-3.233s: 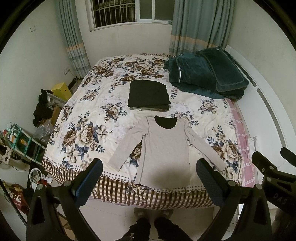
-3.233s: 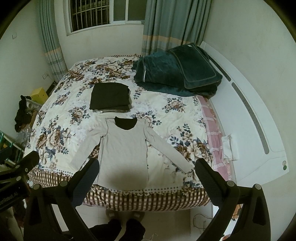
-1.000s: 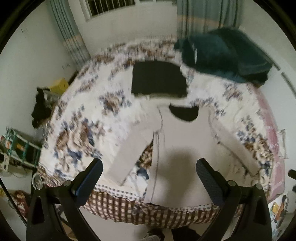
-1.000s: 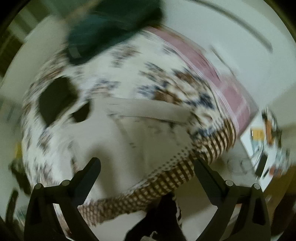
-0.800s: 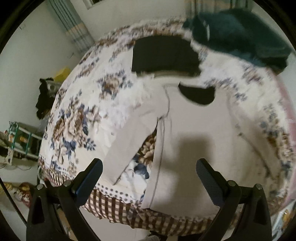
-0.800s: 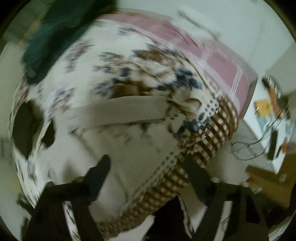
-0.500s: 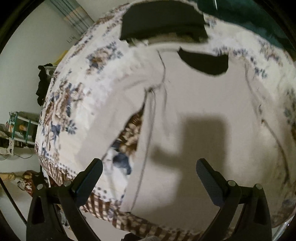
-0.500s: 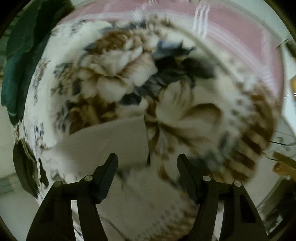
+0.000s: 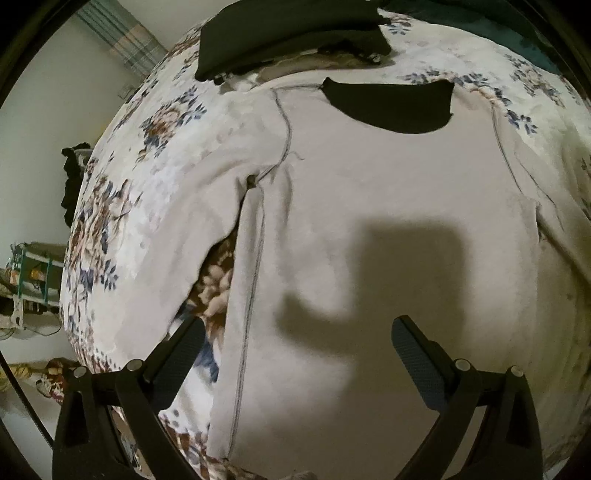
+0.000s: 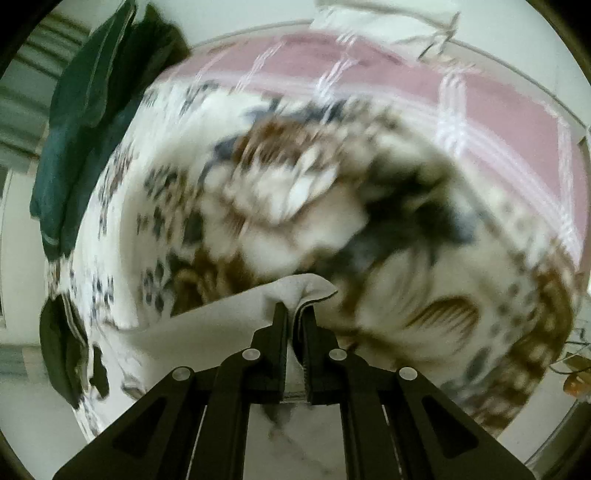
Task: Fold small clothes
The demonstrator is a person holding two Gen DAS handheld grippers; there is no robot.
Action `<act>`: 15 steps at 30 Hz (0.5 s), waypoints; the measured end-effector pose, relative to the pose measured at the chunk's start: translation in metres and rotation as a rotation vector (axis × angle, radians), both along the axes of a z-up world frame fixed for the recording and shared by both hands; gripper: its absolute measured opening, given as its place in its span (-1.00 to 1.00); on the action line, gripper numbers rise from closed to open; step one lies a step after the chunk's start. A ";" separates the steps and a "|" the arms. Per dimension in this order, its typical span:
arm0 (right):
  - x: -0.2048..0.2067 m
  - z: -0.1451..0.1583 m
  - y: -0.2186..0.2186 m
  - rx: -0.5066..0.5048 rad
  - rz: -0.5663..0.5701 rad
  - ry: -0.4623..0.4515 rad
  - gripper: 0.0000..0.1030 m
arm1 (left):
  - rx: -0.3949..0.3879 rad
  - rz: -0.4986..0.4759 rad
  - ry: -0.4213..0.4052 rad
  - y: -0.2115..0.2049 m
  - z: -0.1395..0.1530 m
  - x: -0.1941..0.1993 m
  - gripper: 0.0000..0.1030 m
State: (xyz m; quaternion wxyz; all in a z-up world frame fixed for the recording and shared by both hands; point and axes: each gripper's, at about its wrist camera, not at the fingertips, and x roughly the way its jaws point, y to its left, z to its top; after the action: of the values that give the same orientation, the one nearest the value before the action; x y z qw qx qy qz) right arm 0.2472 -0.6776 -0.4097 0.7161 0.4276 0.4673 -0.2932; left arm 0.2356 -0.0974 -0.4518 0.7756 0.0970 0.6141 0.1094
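A beige long-sleeved shirt (image 9: 369, 192) with a dark neck opening lies flat on the floral bedspread (image 9: 155, 133), sleeves spread. My left gripper (image 9: 295, 343) is open and hovers low over the shirt's lower body, its left finger by the side seam. In the blurred right wrist view, my right gripper (image 10: 295, 310) is shut on the cuff end of the shirt's sleeve (image 10: 221, 317), which bunches above the fingertips.
A folded dark garment pile (image 9: 288, 29) lies just beyond the collar. A dark green blanket (image 10: 85, 110) is heaped at the bed's far side. A pink sheet edge (image 10: 406, 92) borders the bed. A shelf (image 9: 33, 273) stands on the floor at left.
Both grippers dropped close to the bed. The right one swung to the sleeve end and shut on the cuff. The left one came low over the shirt body, still open.
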 end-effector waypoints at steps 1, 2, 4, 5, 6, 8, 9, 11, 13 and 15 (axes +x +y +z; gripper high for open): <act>0.003 -0.002 -0.006 -0.013 0.003 0.014 -0.87 | 0.000 -0.005 0.003 -0.002 -0.002 0.000 1.00; 0.009 -0.005 -0.011 -0.016 0.012 0.021 -0.87 | -0.003 -0.009 0.011 -0.003 -0.006 0.001 1.00; 0.020 -0.014 -0.020 -0.016 0.034 0.046 -0.87 | -0.014 -0.007 0.020 -0.003 -0.012 0.001 1.00; 0.026 -0.018 -0.023 -0.008 0.045 0.054 -0.87 | -0.017 -0.006 0.023 -0.002 -0.014 0.001 1.00; 0.034 -0.024 -0.023 -0.002 0.049 0.066 -0.86 | -0.019 -0.005 0.026 -0.001 -0.017 0.001 1.00; 0.043 -0.031 -0.024 0.017 0.044 0.073 -0.86 | -0.025 -0.001 0.036 0.002 -0.021 -0.001 1.00; 0.045 -0.029 -0.022 0.027 0.035 0.069 -0.86 | -0.027 0.004 0.042 0.005 -0.023 -0.002 1.00; 0.040 -0.020 -0.008 0.056 0.022 0.034 -0.86 | -0.033 0.011 0.048 0.010 -0.024 -0.005 1.00; 0.053 -0.005 0.016 0.048 0.067 0.006 -0.86 | -0.036 0.016 0.050 0.017 -0.024 -0.009 1.00; 0.066 0.011 0.048 0.040 0.137 -0.015 -0.86 | -0.041 0.030 0.051 0.028 -0.022 -0.014 1.00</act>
State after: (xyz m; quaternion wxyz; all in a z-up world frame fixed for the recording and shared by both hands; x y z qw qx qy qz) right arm 0.3131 -0.6297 -0.3991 0.7293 0.4107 0.4960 -0.2309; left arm 0.2221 -0.0689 -0.4736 0.7597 0.0747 0.6373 0.1057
